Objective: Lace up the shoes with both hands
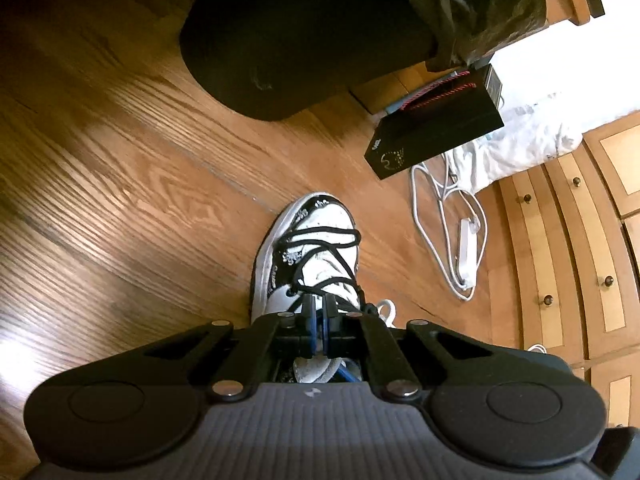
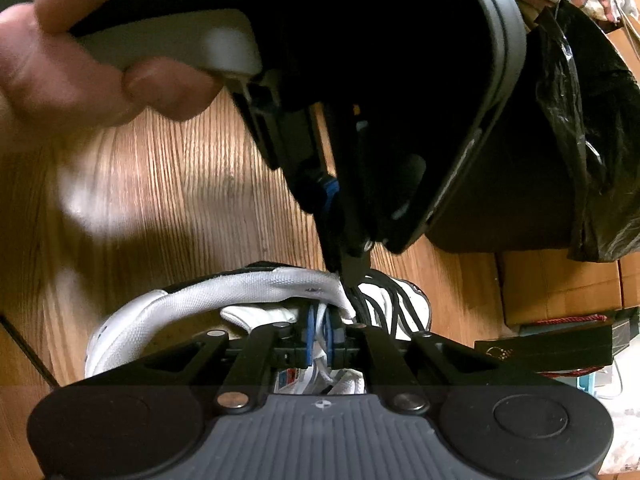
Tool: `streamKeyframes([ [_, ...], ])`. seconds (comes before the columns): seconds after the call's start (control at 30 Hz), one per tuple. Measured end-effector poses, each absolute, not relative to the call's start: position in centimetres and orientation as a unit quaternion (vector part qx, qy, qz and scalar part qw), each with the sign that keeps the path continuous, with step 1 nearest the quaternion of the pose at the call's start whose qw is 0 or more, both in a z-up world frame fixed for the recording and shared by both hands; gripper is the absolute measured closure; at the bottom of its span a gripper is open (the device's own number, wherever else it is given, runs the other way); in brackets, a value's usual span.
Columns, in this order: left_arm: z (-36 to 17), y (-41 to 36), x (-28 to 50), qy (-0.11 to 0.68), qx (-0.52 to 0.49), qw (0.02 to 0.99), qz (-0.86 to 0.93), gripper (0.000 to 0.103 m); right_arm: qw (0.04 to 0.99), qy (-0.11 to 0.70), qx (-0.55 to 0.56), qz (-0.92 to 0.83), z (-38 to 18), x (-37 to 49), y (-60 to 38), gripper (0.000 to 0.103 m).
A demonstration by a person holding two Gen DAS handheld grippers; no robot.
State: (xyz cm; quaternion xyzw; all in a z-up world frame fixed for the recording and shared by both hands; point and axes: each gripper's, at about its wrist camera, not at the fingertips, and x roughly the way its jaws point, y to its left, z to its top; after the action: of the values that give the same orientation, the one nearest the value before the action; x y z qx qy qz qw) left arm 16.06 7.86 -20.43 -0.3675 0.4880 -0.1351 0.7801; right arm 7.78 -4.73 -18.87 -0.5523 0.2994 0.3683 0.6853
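Note:
A white and black sneaker (image 1: 316,220) stands on the wood floor, toe pointing away, with black laces (image 1: 320,236) crossing its top. My left gripper (image 1: 319,308) sits at the upper eyelets, jaws together on a black lace. In the right wrist view the same left gripper (image 2: 352,276) comes down from above, held by a hand (image 2: 60,72), its tips in the bundle of black laces (image 2: 384,304). My right gripper (image 2: 319,320) is at the shoe's white padded collar (image 2: 240,284), shut on a white strip (image 2: 320,344); whether tongue or lace I cannot tell.
A black bin (image 1: 300,40) lined with a black bag stands just beyond the shoe. To the right lie a black box (image 1: 432,132), a white cable with a plug (image 1: 452,240) and a white plastic bag (image 1: 532,140). Wooden drawers (image 1: 560,260) close the right side.

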Motion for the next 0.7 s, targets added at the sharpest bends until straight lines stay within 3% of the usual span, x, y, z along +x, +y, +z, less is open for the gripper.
streamKeyframes([
  [0.13, -20.3, 8.1, 16.1, 0.486, -0.362, 0.785, -0.128, 0.1, 0.685, 0.3, -0.553, 0.368, -18.6, 7.9, -4.9, 0.092],
  [0.27, -19.2, 8.8, 16.0, 0.462, -0.354, 0.805, -0.112, 0.103, 0.693, 0.297, -0.55, 0.359, -18.0, 8.1, -5.5, 0.079],
  [0.5, -19.6, 9.7, 16.4, 0.475, -0.384, 0.785, -0.104, 0.101, 0.702, 0.298, -0.541, 0.355, -17.9, 8.4, -6.6, 0.079],
  [0.57, -20.1, 9.5, 16.2, 0.481, -0.395, 0.775, -0.104, 0.096, 0.698, 0.294, -0.549, 0.355, -18.1, 8.1, -6.5, 0.079],
  [0.63, -20.6, 9.4, 16.1, 0.485, -0.409, 0.765, -0.11, 0.083, 0.697, 0.294, -0.548, 0.358, -18.0, 7.9, -6.3, 0.079],
  [0.67, -20.7, 9.2, 16.0, 0.486, -0.412, 0.763, -0.108, 0.071, 0.696, 0.296, -0.547, 0.359, -18.0, 7.8, -6.2, 0.079],
  [0.7, -20.9, 9.1, 15.9, 0.486, -0.415, 0.762, -0.106, 0.066, 0.695, 0.296, -0.547, 0.361, -17.9, 7.7, -6.2, 0.079],
])
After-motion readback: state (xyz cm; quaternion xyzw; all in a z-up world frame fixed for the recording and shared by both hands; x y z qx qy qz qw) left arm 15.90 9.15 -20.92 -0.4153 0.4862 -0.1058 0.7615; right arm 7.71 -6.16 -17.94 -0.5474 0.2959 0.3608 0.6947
